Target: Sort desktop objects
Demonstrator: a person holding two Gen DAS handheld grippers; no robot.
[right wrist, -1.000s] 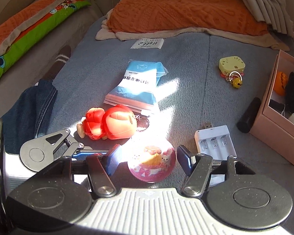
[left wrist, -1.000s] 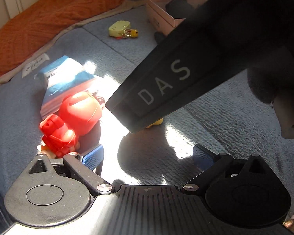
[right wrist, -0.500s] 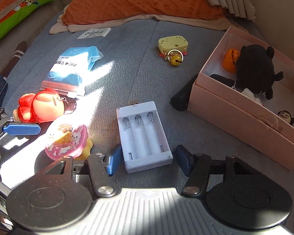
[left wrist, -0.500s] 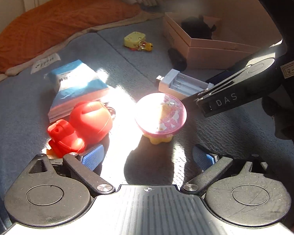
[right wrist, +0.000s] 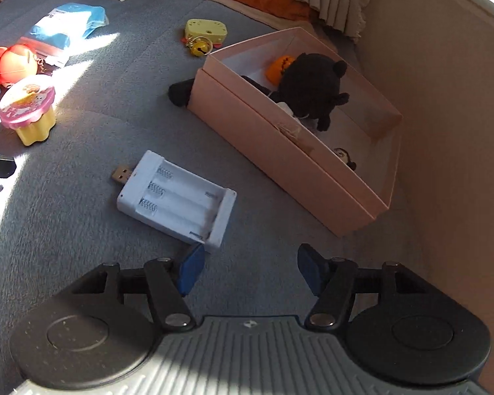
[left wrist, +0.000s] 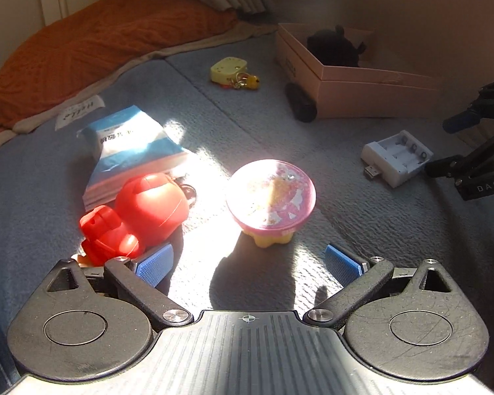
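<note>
Nearest the right gripper [right wrist: 247, 268], jaws opening with nothing between them, lies the white battery charger [right wrist: 178, 196] on the grey blanket [right wrist: 82, 230], its near corner just beside the left pad. Left gripper [left wrist: 247, 263] is wide open and empty; pink-lidded yellow cup toy [left wrist: 270, 197] sits just ahead, red figure toy [left wrist: 138, 214] beside its left finger. Farther off: blue packet [left wrist: 131, 144], yellow keychain [right wrist: 205, 34], pink box [right wrist: 289, 141] holding a black plush [right wrist: 309, 89].

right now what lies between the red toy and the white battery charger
The pink-lidded yellow cup toy stands between the red toy and the white battery charger, touching neither; the left wrist view shows it best.
</note>
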